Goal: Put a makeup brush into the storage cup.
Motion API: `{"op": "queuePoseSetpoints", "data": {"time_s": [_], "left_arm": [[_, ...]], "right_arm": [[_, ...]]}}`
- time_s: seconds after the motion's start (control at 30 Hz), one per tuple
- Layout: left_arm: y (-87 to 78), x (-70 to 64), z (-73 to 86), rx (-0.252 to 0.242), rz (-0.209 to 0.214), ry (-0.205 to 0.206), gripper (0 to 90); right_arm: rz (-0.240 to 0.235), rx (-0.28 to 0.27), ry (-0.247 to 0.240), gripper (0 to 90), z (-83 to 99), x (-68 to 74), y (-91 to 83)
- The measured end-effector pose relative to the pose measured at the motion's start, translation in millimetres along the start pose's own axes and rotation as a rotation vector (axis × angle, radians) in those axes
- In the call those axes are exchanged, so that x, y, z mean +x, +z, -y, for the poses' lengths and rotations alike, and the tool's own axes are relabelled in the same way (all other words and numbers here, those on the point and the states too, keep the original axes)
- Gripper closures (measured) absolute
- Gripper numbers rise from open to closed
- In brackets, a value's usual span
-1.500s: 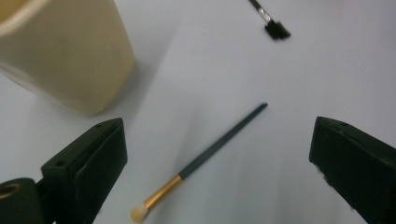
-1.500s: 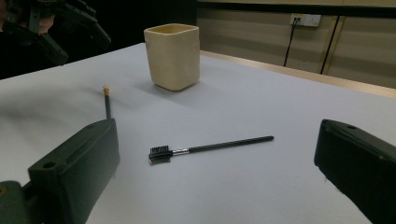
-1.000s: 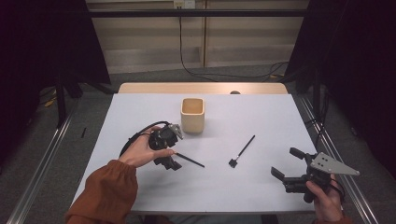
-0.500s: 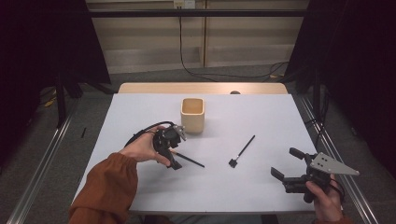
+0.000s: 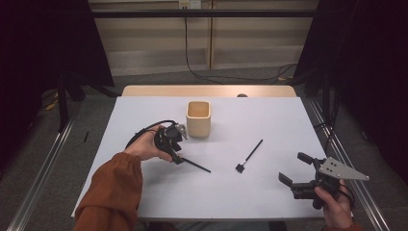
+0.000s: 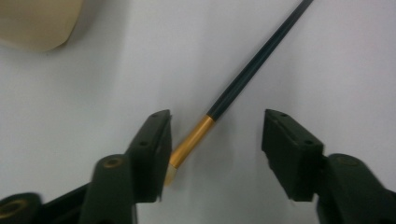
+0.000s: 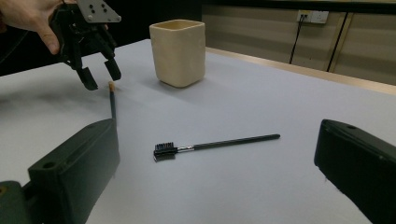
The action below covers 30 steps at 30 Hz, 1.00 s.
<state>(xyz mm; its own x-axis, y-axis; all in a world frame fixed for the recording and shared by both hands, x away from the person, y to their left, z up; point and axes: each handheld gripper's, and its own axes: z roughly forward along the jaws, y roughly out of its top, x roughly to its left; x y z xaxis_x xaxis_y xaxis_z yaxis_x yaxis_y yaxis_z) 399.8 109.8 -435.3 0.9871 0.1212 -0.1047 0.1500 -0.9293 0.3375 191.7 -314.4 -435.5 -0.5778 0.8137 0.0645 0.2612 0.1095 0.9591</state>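
One beige cup (image 5: 198, 118), brush (image 6: 243, 74) between open left gripper (image 6: 215, 140) jaws

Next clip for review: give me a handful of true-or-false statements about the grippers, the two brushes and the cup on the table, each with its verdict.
1. The left gripper is shut on the gold-banded brush. False: its jaws stand open on either side of the brush's gold end, which lies on the table.
2. The beige cup stands upright. True.
3. The black-bristled brush is inside the cup. False: it lies flat on the table, apart from the cup.
4. The right gripper is open and holds nothing. True.
5. The right gripper hovers over the cup. False: it is at the table's near right corner, far from the cup.
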Motion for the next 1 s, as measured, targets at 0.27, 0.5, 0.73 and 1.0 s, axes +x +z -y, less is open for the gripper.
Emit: {"op": "queuePoseSetpoints", "data": {"time_s": [0.27,0.5,0.73,1.0], "left_arm": [[3.8,0.7,-4.9,0.047,-0.022,0.035,54.4],[9.3,0.9,-5.4,0.087,-0.013,0.049,58.6],[16.0,0.6,-8.4,0.118,-0.013,0.070,62.9],[16.7,1.6,-7.5,0.102,-0.018,0.055,80.2]], "right_arm": [[0.003,-0.002,-0.001,0.0,0.0,-0.2,-0.2],[0.001,0.000,0.000,0.0,0.0,-0.1,0.1],[0.001,0.001,0.002,0.0,0.1,0.1,0.4],[-0.002,0.006,-0.003,0.0,0.6,0.7,1.4]]}}
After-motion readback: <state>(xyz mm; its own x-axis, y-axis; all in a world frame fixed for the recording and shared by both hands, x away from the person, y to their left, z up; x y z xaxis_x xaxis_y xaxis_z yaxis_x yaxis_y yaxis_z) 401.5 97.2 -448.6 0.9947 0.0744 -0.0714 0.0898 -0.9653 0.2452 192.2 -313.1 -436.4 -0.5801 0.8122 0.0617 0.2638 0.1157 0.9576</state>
